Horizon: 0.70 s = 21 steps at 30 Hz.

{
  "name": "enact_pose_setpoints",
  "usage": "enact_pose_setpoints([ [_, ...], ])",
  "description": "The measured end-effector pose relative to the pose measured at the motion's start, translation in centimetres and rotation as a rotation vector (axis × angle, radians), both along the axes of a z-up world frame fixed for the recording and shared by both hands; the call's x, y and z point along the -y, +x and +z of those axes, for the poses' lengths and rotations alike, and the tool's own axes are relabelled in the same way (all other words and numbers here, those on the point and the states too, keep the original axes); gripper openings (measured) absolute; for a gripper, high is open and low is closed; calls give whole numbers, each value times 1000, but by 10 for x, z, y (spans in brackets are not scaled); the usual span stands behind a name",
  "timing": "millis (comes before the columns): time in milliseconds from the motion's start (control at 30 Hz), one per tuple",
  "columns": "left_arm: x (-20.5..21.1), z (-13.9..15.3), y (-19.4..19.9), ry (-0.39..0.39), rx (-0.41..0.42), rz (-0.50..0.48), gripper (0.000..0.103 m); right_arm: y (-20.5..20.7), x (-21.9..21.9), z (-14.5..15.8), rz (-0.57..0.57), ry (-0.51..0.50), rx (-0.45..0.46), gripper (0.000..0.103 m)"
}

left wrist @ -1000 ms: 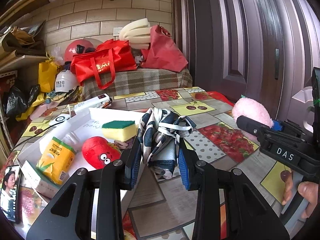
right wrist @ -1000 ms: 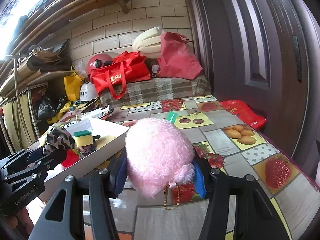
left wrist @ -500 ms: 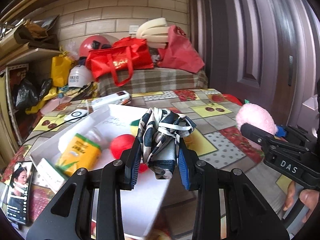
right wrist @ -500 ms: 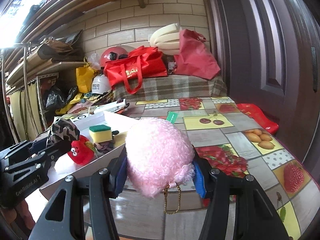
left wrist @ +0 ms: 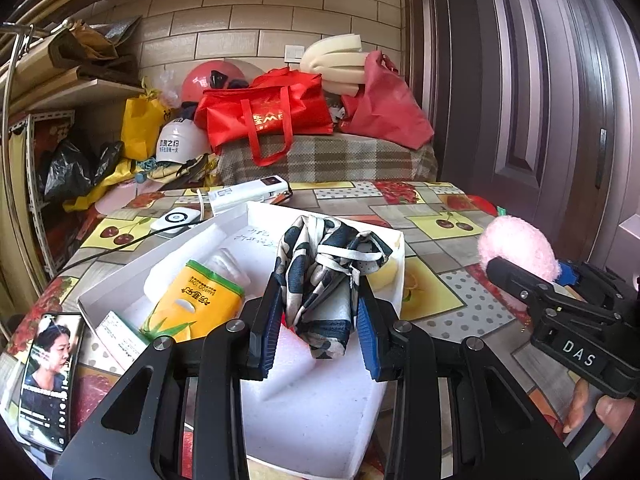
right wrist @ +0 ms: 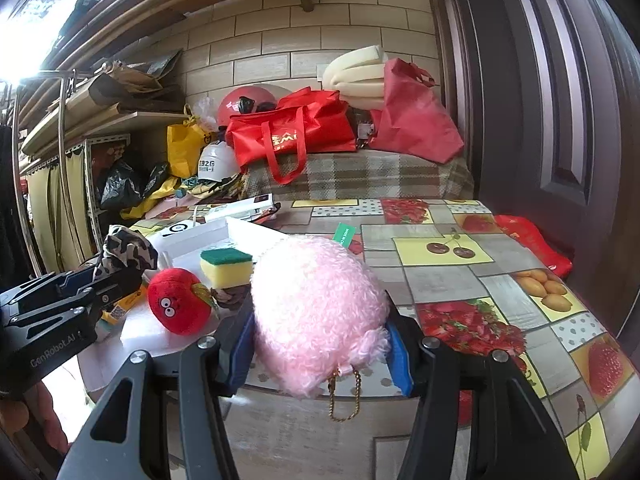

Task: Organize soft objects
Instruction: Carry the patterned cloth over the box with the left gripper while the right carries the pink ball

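My left gripper (left wrist: 318,328) is shut on a bunched navy-and-white scarf (left wrist: 326,276), held over the white box (left wrist: 320,408). A yellow tissue pack (left wrist: 196,304) lies inside that box. My right gripper (right wrist: 320,344) is shut on a fluffy pink plush (right wrist: 316,304) with a gold chain, just right of the box (right wrist: 188,236). A red plush tomato (right wrist: 178,306) and a yellow-green sponge (right wrist: 226,266) sit in the box. The left wrist view shows the right gripper (left wrist: 520,276) and pink plush (left wrist: 518,246) at the right; the right wrist view shows the left gripper (right wrist: 120,270) with the scarf (right wrist: 128,248).
A phone (left wrist: 46,376) lies at the table's left front corner. A power bank (left wrist: 250,194) and round white device (left wrist: 176,218) sit behind the box. Red bags (left wrist: 268,114), helmets and foam pile on a plaid-covered bench (left wrist: 328,160). A door (right wrist: 560,80) stands right; a red packet (right wrist: 534,244) lies on the table edge.
Both grippers have moved left over the table with their loads. The scarf now hangs over the inside of the white box, hiding the red plush and sponge in the left wrist view.
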<state>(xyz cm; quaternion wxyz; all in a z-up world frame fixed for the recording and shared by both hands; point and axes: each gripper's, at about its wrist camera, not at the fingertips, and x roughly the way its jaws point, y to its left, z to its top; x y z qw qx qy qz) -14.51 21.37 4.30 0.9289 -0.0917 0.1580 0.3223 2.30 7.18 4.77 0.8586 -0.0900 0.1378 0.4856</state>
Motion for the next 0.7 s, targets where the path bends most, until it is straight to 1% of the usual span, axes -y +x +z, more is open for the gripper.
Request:
enact_pose_setpoints([
  [233,-1,0,1,0,7,13,33,-7,-11,0,22,-5,8,57],
  [333,-3,-1,-1,2,14,31,33,-9,-16,-1,31,-7,11,57],
  [467,-12,-1,-6,3,21,79,33,-10,-25,-1,44,-15,-2,57],
  [600,-30,-1,-18,-32,36,146,33,-10,-39,-2,74,-23,-24,57],
  [700,-46,-4,-25,-79,46,185,33,-15,-48,-3,118,-22,-39,57],
])
